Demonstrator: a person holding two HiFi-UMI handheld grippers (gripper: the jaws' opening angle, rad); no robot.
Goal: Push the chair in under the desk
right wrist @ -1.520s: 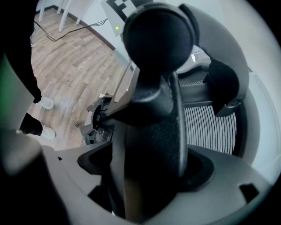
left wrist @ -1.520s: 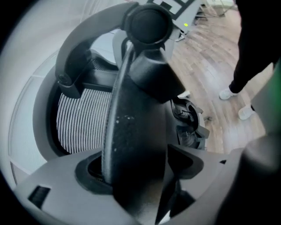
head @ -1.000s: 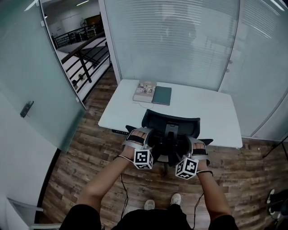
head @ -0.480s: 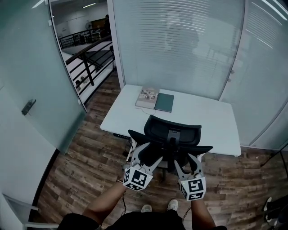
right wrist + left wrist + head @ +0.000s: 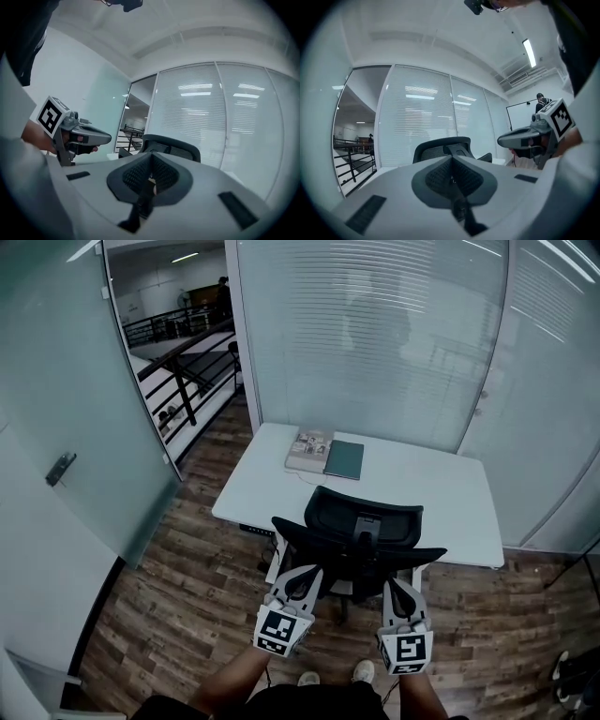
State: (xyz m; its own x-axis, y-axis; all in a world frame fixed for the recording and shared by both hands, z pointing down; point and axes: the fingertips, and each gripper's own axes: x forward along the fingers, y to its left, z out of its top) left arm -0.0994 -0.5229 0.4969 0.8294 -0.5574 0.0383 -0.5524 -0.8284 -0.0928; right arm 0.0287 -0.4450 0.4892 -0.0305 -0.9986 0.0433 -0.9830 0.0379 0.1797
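Observation:
A black mesh-backed office chair point(image 5: 361, 531) stands at the near edge of the white desk point(image 5: 441, 493), its back toward me. My left gripper point(image 5: 307, 574) and right gripper point(image 5: 395, 585) hover side by side just behind the chair back, apart from it. Both sets of jaws have just been closing and are shut with nothing between them. In the left gripper view the jaws point(image 5: 452, 176) meet in front of the chair back point(image 5: 440, 147), with the right gripper point(image 5: 534, 138) beside them. In the right gripper view the shut jaws point(image 5: 150, 176) face the chair point(image 5: 171, 145), and the left gripper point(image 5: 79, 136) is at left.
A book point(image 5: 307, 450) and a green notebook point(image 5: 344, 459) lie at the desk's far left. A glass wall with blinds point(image 5: 375, 334) stands behind the desk. A frosted glass door point(image 5: 56, 427) is at left, with a black railing point(image 5: 187, 362) beyond. The floor is wood plank point(image 5: 187, 577).
Both grippers have left the chair back, drawn toward me and rolled. Their jaws went from open to shut.

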